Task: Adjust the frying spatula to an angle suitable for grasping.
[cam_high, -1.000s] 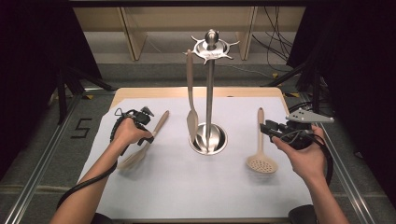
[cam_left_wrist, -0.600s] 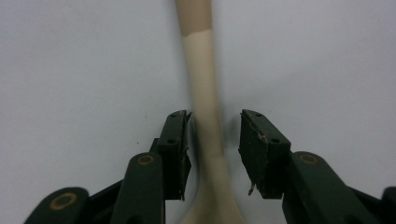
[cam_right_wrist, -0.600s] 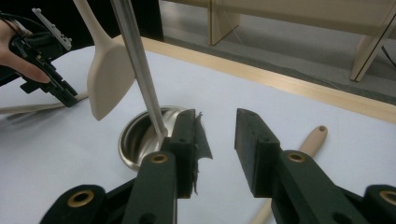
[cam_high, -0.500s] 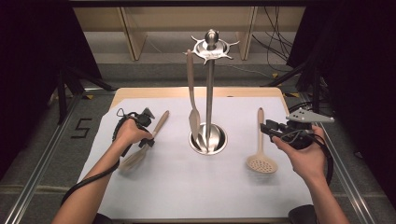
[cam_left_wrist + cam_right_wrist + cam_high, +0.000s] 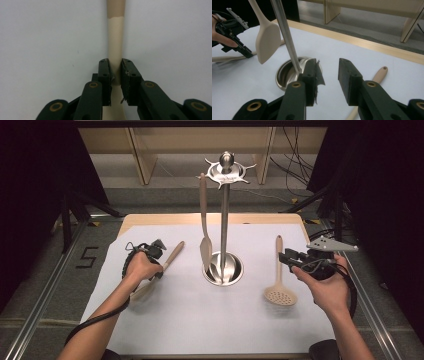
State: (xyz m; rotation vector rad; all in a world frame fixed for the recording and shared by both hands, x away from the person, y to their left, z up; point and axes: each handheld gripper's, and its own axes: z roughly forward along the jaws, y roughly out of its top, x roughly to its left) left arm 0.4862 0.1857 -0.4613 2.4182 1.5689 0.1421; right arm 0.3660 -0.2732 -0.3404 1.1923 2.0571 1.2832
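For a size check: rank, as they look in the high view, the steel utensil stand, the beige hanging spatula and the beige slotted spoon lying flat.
1. Steel utensil stand, tallest.
2. Beige hanging spatula.
3. Beige slotted spoon, though lying flat foreshortens it, so spatula versus spoon is unsure.

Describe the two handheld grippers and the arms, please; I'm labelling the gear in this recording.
Both grippers, left gripper and right gripper, are black, with two flat black jaws on linked bars that have brass-coloured rivets. A thick black cable trails from each. The right one carries a grey three-cornered plate. Forearms are bare, no sleeves in view.
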